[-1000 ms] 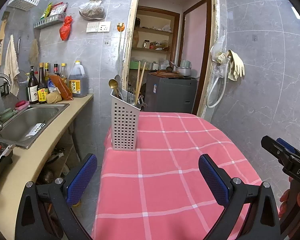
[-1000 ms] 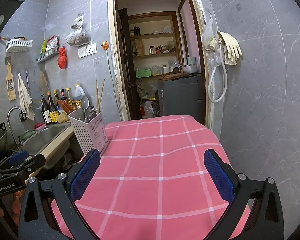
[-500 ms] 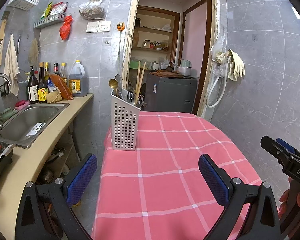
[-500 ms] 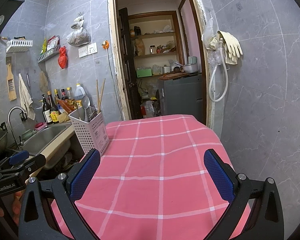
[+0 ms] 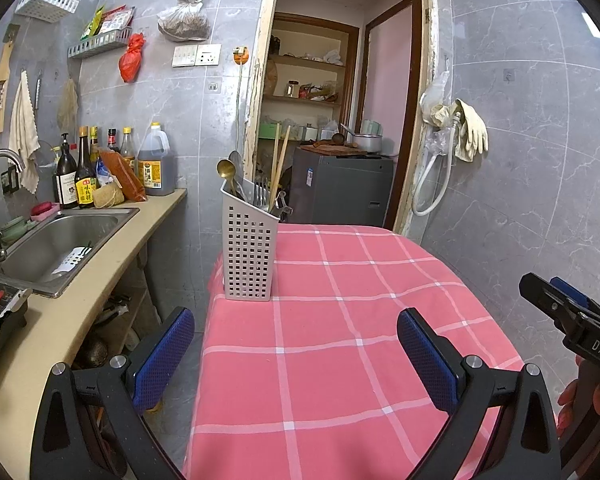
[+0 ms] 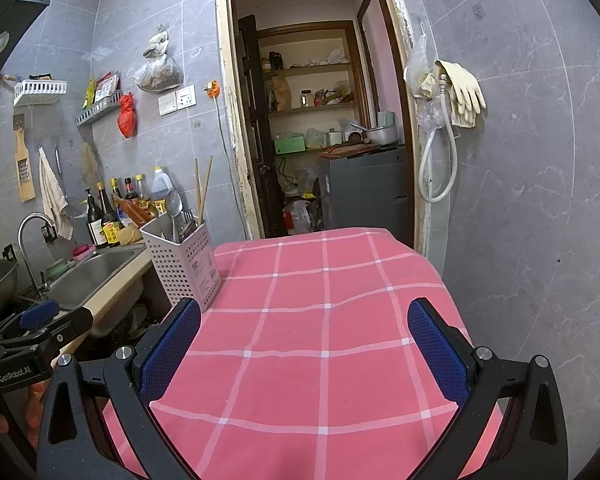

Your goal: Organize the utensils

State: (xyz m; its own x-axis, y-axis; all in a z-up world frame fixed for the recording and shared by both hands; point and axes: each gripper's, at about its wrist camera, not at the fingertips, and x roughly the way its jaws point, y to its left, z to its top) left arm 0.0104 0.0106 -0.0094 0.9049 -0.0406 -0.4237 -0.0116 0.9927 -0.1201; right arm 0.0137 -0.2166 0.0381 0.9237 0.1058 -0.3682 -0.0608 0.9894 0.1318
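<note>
A white perforated utensil holder [image 5: 249, 252] stands at the far left corner of the table with the pink checked cloth [image 5: 340, 340]; it also shows in the right wrist view [image 6: 184, 264]. It holds spoons [image 5: 227, 172], forks and wooden chopsticks [image 5: 278, 160]. My left gripper [image 5: 296, 356] is open and empty, above the near left part of the table. My right gripper [image 6: 304, 348] is open and empty, above the near middle of the table. Each gripper shows at the edge of the other's view.
A counter with a steel sink [image 5: 60, 240] and several bottles [image 5: 84, 176] runs along the left. A grey-tiled wall with a hanging glove [image 5: 470, 128] is on the right. An open doorway with a grey cabinet [image 5: 340, 188] lies behind the table.
</note>
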